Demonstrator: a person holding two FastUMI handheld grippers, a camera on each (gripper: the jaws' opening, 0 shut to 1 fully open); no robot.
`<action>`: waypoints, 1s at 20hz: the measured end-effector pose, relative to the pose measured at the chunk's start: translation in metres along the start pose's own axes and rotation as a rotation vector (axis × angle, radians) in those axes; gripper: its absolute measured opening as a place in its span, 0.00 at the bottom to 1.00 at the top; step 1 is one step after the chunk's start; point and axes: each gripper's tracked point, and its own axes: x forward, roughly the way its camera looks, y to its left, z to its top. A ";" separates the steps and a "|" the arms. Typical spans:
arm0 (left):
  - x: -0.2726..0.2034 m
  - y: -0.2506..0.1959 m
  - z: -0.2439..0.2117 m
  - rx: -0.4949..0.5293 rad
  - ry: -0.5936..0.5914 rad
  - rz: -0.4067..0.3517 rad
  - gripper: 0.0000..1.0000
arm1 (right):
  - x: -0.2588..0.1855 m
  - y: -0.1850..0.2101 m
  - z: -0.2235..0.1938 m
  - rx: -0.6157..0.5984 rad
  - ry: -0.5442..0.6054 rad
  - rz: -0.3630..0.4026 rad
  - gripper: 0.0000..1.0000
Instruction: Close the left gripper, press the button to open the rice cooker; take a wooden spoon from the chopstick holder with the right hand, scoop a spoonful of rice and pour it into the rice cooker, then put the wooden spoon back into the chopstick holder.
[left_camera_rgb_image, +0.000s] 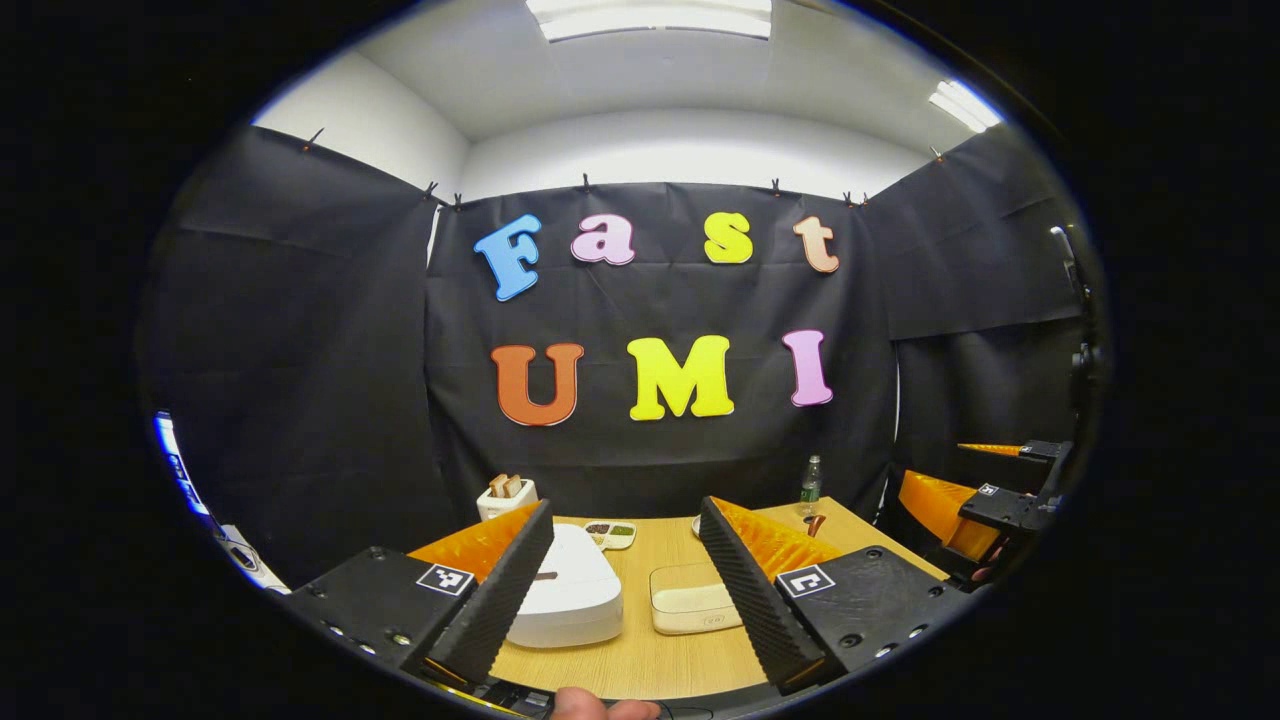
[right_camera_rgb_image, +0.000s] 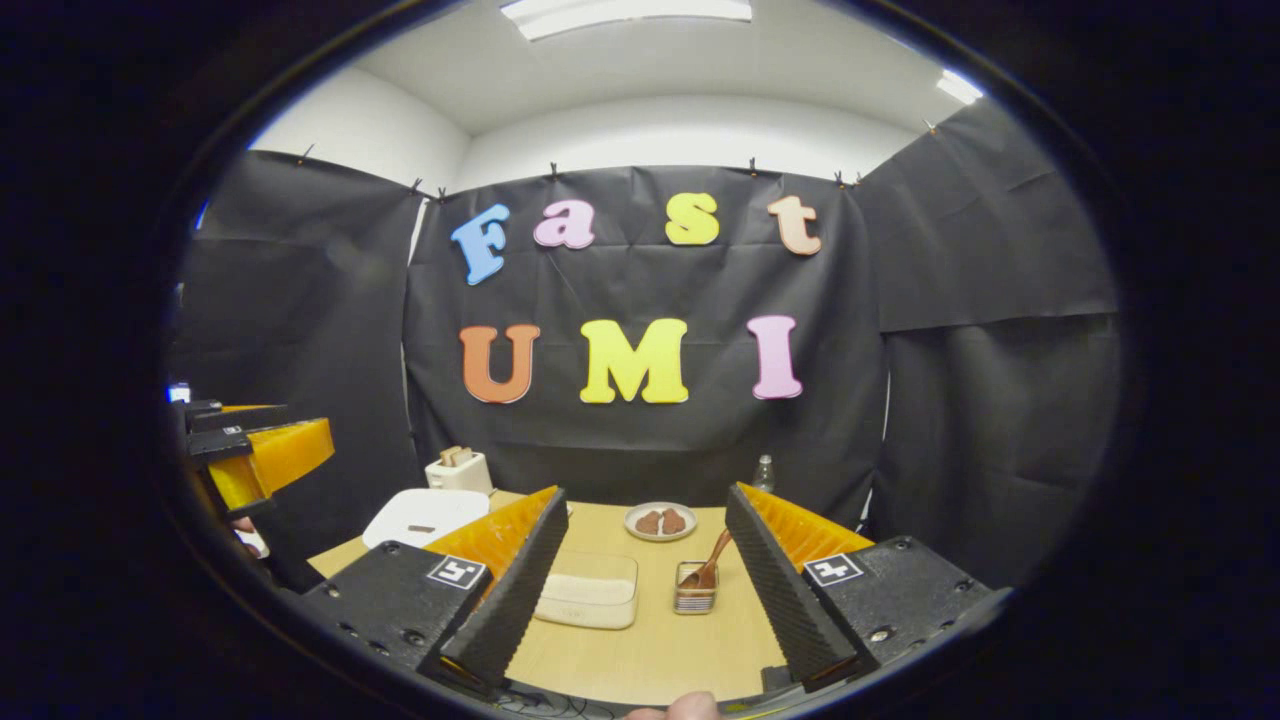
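**Both tools spread above the tabletop, rice cooker lid down**

In the left gripper view, the left tool (left_camera_rgb_image: 625, 575) hovers over the near edge of the wooden tabletop (left_camera_rgb_image: 640, 660) with its 2 fingers spread wide and nothing between them. The white rice cooker (left_camera_rgb_image: 570, 595) sits just behind the left finger, lid down. Beside it, toward the middle, lies a shallow container of rice (left_camera_rgb_image: 690, 605). Farther back is a small divided dish (left_camera_rgb_image: 611, 533), and at the back left corner a white toaster (left_camera_rgb_image: 506, 495) with slices in it. A bottle (left_camera_rgb_image: 810, 482) stands near the back wall. The wooden spoon (left_camera_rgb_image: 815, 524) peeks out just past the right finger. The right tool (left_camera_rgb_image: 1000, 500) hangs well off to the right, beyond the tabletop's edge.

In the right gripper view, the right tool (right_camera_rgb_image: 640, 570) is likewise spread, holding nothing. Between its fingers lie the container of rice (right_camera_rgb_image: 590, 600) and the chopstick holder (right_camera_rgb_image: 695, 590), with the wooden spoon (right_camera_rgb_image: 708, 565) leaning out of the holder. A plate (right_camera_rgb_image: 661, 521) with brown food sits behind them. The rice cooker (right_camera_rgb_image: 425, 515) is at the left, the toaster (right_camera_rgb_image: 458, 470) behind it. The left tool (right_camera_rgb_image: 255, 450) shows at the far left.
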 end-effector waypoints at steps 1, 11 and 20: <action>0.000 0.001 0.001 0.004 -0.005 0.003 0.94 | 0.000 0.002 0.000 0.004 -0.002 -0.001 0.97; 0.011 0.000 -0.002 0.013 -0.018 0.007 0.95 | -0.002 -0.006 -0.002 0.012 -0.001 -0.042 0.96; 0.018 0.013 0.003 0.014 -0.035 0.032 0.96 | 0.003 0.005 -0.002 0.014 0.003 -0.034 0.97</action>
